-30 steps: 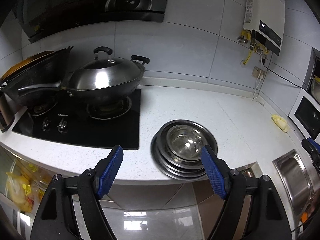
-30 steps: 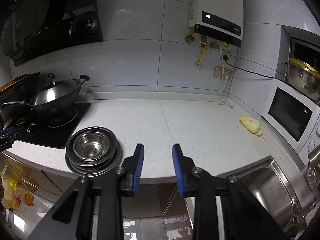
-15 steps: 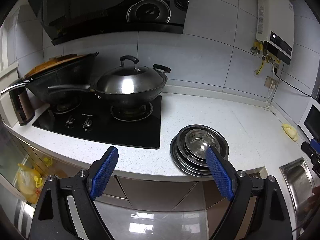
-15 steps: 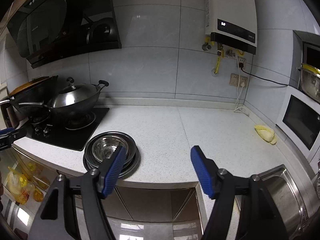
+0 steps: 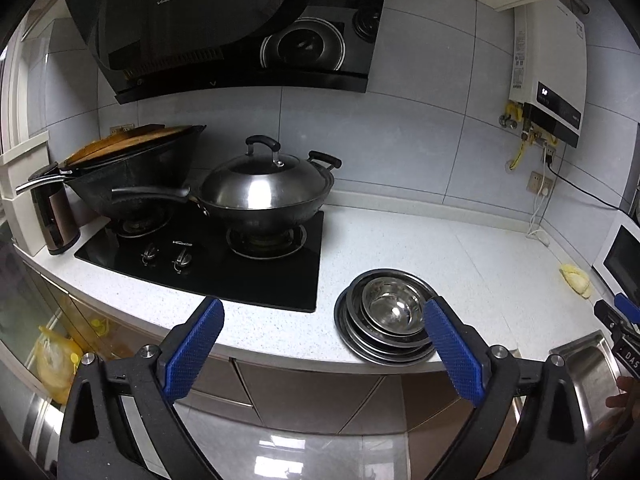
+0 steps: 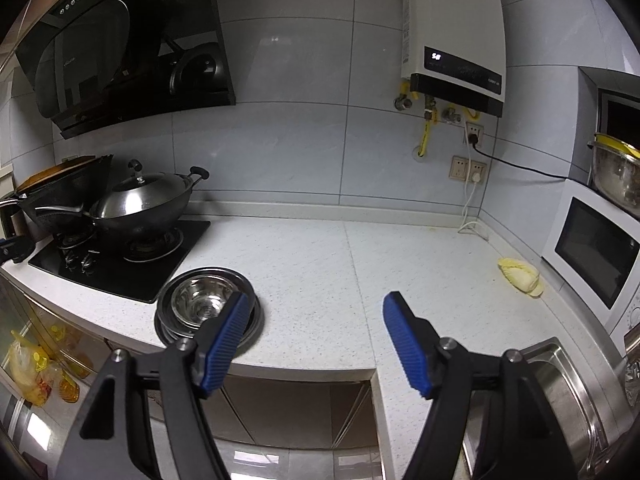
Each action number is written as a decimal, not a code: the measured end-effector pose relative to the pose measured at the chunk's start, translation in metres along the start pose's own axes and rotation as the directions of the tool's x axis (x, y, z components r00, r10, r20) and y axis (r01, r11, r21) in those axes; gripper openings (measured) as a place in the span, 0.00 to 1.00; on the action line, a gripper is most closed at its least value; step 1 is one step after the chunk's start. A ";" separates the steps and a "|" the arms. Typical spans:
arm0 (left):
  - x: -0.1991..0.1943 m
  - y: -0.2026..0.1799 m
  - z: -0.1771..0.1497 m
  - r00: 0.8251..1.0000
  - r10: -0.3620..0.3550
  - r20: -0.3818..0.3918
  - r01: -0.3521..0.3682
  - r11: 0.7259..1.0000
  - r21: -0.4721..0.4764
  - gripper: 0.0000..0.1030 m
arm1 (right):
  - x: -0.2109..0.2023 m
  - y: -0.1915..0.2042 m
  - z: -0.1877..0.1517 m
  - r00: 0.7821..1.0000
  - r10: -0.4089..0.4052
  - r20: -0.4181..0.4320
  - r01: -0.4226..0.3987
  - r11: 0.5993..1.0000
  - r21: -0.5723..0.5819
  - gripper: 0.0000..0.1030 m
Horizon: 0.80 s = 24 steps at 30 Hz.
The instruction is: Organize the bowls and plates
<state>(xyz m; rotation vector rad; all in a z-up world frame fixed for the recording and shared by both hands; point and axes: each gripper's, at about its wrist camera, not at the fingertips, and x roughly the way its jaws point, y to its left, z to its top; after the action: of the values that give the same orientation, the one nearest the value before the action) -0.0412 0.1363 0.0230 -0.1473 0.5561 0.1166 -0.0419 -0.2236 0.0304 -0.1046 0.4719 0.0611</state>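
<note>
The stack of steel plates and bowls [image 5: 386,318] sits upright on the white countertop [image 6: 320,264], mouths facing up, with the smallest bowl [image 5: 394,306] nested on top; being round, it has no long axis to speak of. Taking the black gas hob [image 5: 208,256] as the landmark, the stack stands just beside the hob's near right corner, close to the counter's front edge, its rim almost at the lip. To the stack's far side from the hob the countertop runs bare toward the wall, with a yellow object [image 6: 520,276] lying well apart near the microwave [image 6: 596,248], and a steel sink [image 6: 560,392] set into the counter at the far end from the hob. On the hob stand a lidded wok [image 5: 264,192] and, behind it on the other burner, a dark pan [image 5: 136,168]. The left gripper [image 5: 324,344] has just been opening its jaws and they stand wide apart with nothing between them, off the counter in front of the stack. The right gripper [image 6: 314,334] likewise stands spread and empty, over the counter's front edge. Small white lettering shows on the hood [image 5: 224,24] and on the hob, too small to read; the water heater [image 6: 456,32] shows a lit display I cannot read.
</note>
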 end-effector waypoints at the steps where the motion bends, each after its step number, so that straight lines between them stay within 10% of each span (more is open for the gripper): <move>1: -0.001 0.000 0.000 1.000 -0.001 0.001 0.001 1.000 -0.005 0.95 | 0.002 -0.002 0.000 1.000 -0.001 -0.008 0.001 1.000 0.006 0.66; 12: -0.003 0.015 -0.007 0.998 0.052 -0.021 -0.053 0.999 -0.006 0.95 | 0.046 0.001 -0.010 0.977 0.040 -0.210 -0.036 0.999 0.023 0.67; 24: -0.004 0.017 -0.011 0.999 0.036 -0.032 -0.035 0.999 0.015 0.95 | 0.038 0.016 -0.007 0.980 0.062 -0.187 -0.069 0.997 -0.028 0.67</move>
<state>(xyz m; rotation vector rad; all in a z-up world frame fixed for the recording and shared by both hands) -0.0529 0.1507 0.0143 -0.1253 0.5921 0.1449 -0.0126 -0.2073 0.0056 -0.1295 0.6618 0.1247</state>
